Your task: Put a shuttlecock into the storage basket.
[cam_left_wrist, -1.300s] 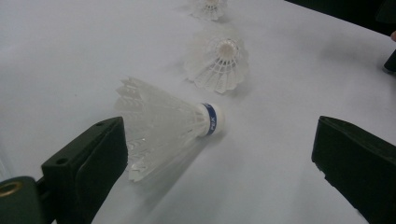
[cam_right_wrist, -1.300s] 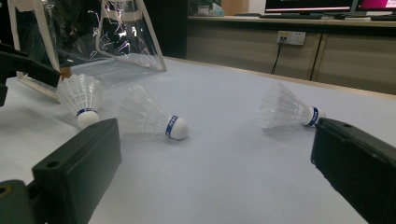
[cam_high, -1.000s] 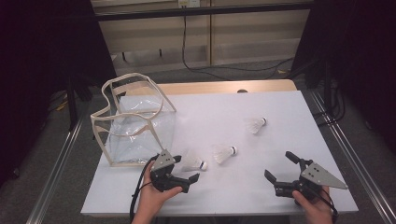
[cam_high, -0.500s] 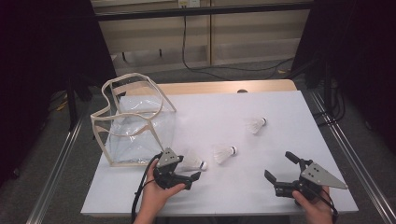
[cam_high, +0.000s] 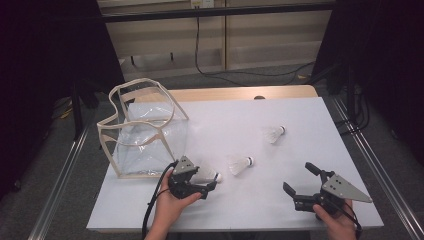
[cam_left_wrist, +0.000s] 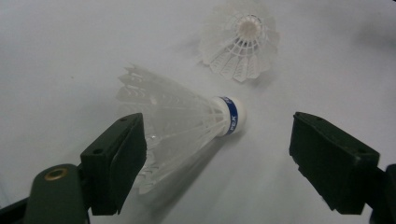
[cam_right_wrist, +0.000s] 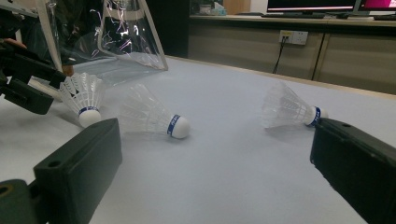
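shuttlecock (cam_left_wrist: 187, 126) on its side, cork toward right, left tool (cam_left_wrist: 215, 158) closing, seemingly not gripping

Grey floor (cam_high: 60, 165), wooden cabinets (cam_high: 260, 35), dark curtains (cam_high: 45, 60)

three shuttlecocks (cam_high: 206, 174), (cam_high: 240, 164), (cam_high: 273, 133): white feathers, white cork, blue band. table top (cam_high: 280, 210): plain white, tan wood strip at far edge. bag (cam_high: 145, 132): clear plastic, beige trim. grippers (cam_high: 209, 184), (cam_high: 300, 181): black jaws.
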